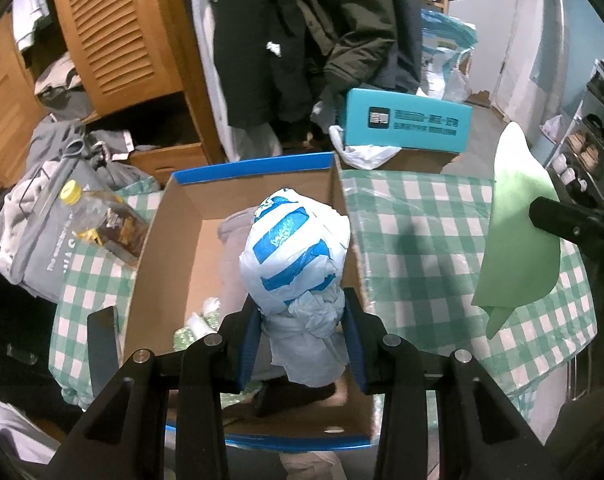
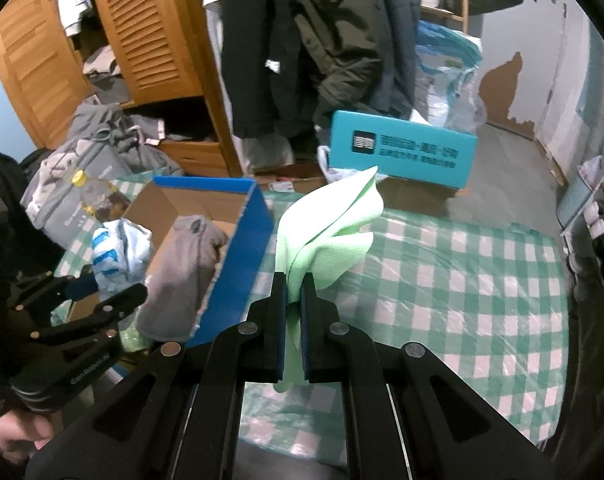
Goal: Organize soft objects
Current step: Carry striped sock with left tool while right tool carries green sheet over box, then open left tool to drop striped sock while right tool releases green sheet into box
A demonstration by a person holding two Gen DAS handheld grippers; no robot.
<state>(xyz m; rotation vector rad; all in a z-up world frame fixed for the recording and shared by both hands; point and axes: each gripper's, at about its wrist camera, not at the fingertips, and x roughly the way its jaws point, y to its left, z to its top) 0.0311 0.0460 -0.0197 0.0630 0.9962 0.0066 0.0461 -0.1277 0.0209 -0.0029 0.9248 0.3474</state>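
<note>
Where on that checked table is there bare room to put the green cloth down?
The checked cloth lies bare from the blue box across to its far right edge, and back to the teal box. Left is crowded: bottle, grey clothes, and inside the box a grey sock.

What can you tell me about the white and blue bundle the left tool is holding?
The white and blue bundle looks like a thin, crinkly plastic bag with bright blue stripes, stuffed round and knotted at its neck. The left tool pinches it at that knotted neck, so the fat end sticks out beyond the tips. It hangs over the open cardboard box, above a grey cloth lying inside.
</note>
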